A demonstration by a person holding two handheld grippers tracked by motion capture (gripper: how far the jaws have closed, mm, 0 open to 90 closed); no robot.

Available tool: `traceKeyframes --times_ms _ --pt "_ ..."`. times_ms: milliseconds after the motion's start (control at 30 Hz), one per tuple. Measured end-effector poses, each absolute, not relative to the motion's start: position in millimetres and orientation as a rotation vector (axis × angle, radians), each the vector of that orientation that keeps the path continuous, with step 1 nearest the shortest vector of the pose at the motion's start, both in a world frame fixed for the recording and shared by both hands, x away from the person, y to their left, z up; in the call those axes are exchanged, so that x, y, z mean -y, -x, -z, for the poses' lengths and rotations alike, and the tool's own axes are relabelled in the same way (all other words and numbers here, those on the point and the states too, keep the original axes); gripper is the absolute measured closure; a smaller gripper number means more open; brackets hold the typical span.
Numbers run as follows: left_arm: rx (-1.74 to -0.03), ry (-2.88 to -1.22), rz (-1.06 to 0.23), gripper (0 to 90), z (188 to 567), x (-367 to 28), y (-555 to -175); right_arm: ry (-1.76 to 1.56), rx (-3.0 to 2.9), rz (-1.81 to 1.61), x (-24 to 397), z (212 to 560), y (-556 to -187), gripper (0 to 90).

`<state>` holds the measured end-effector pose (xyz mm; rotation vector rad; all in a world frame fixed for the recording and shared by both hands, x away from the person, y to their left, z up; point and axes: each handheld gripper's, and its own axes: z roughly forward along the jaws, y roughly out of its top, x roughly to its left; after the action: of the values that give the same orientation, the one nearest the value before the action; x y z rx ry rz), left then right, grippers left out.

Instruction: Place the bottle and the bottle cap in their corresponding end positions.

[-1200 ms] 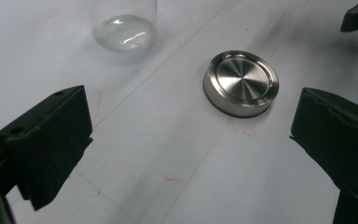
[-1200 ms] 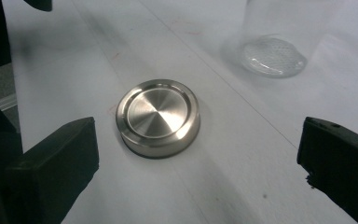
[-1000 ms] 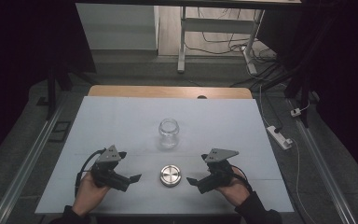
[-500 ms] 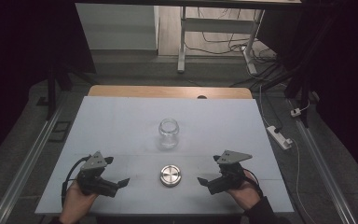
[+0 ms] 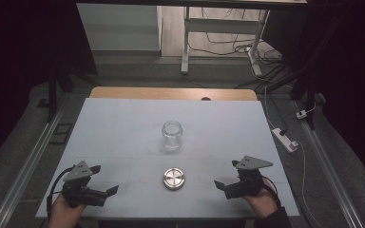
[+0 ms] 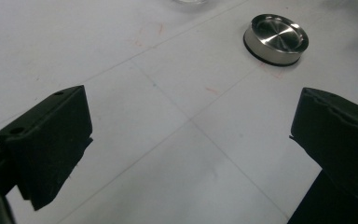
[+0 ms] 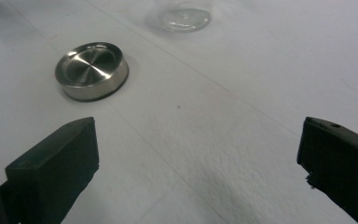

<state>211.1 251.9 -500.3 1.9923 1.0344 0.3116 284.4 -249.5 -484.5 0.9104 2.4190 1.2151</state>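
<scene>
High view: white surface point(image 5: 123, 123) with a clear glass jar point(image 5: 171, 135) standing upright near the middle, mouth up, lid off. Round metal lid point(image 5: 174, 178) lies flat just in front of the jar, nearer the person, apart from it. No readable writing, brand or label on jar, lid or surface; faint reddish marks and thin lines on the surface in the left gripper view, not legible as text.

Left claw point(image 5: 105, 192) low at the near left corner, held in the person's left hand point(image 5: 65, 209), jaws pointing right toward the lid, spread wide, holding nothing. Grey three-cornered plate on top. Right claw point(image 5: 222, 186) at the near right, held in the right hand point(image 5: 261, 199), jaws pointing left toward the lid, also spread wide, nothing between them. Both claws well apart from the lid, one on each side, roughly mirrored.

Left gripper view: lid point(image 6: 275, 38) at upper right, beyond the jaws, bare surface between them. Right gripper view: lid point(image 7: 92, 70) at upper left, jar base point(image 7: 182, 17) blurred at the top edge; the jaws frame bare surface.
</scene>
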Motion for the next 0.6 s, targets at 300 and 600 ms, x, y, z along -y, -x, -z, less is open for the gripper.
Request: traceKeyframes --times_ms 300,600 --pt "-1.107 -1.970 -0.316 0.0 509.0 -268.7 -197.6 -1.016 -2.353 -1.199 276.1 487.3 -277.4 0.0" --pt "-1.163 -1.945 -0.310 0.0 517.2 -280.5 -185.3 -1.126 -2.320 -1.138 300.4 497.0 -266.7 0.0"
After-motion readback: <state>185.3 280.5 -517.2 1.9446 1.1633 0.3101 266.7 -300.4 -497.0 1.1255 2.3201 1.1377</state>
